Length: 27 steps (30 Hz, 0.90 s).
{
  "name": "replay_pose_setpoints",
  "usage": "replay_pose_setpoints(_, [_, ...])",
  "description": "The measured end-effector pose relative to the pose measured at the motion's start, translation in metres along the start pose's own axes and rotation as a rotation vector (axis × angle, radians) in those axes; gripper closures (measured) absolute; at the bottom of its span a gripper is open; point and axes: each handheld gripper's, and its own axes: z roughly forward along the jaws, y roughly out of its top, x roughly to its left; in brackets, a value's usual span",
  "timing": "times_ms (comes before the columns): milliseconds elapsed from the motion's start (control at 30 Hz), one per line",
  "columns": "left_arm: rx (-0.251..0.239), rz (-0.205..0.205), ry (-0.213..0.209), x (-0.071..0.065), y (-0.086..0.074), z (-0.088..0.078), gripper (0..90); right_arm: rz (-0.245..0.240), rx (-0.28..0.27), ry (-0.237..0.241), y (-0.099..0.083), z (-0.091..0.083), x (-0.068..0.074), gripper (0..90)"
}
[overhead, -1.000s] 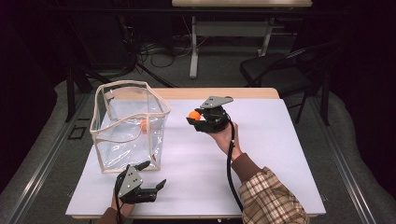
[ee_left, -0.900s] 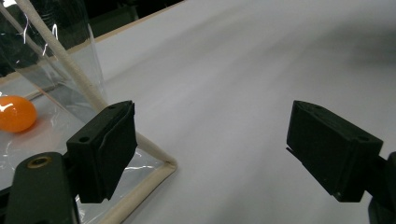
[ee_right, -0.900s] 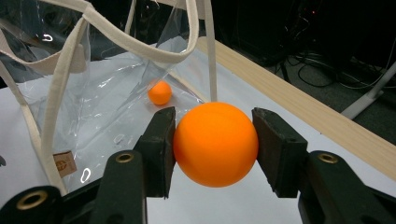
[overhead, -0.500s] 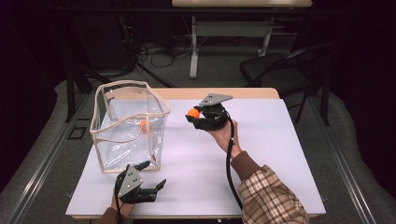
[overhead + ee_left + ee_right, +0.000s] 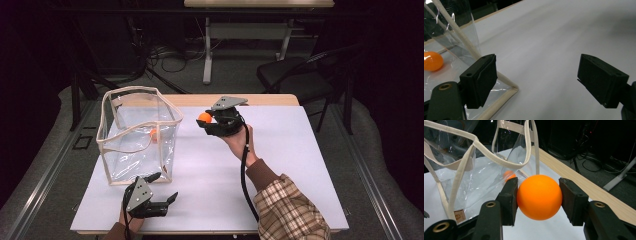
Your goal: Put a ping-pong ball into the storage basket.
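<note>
So the right gripper (image 5: 537,195) is clamping an orange ball (image 5: 539,197) dead centre between its two black pads, one pad pressing on each side. The ball is looking smooth, matte and evenly bright orange, perfectly round, no markings that I can make out, and it's bulging out wider than the pads above and below. In the high view the right gripper (image 5: 212,121) is holding the ball (image 5: 204,118) up above the white table top (image 5: 300,165), just to the right of a clear plastic bag (image 5: 137,135) with cream fabric trim and handles, standing open near the table's left side. A second orange ball (image 5: 153,133) is sitting inside the bag on its bottom; through the plastic it's looking a bit duller and glossier. The left gripper (image 5: 162,187) is resting low at the near edge of the table, right by the bag's front corner, its jaws spread wide with nothing between them.
</note>
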Motion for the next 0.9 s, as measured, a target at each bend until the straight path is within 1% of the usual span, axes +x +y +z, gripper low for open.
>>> replay_pose_setpoints(900, [-0.001, 0.0, 0.0, 0.0, 0.0, 0.0, 16.0, -0.023, -0.014, 0.005, 0.017, 0.005, 0.003, 50.9])
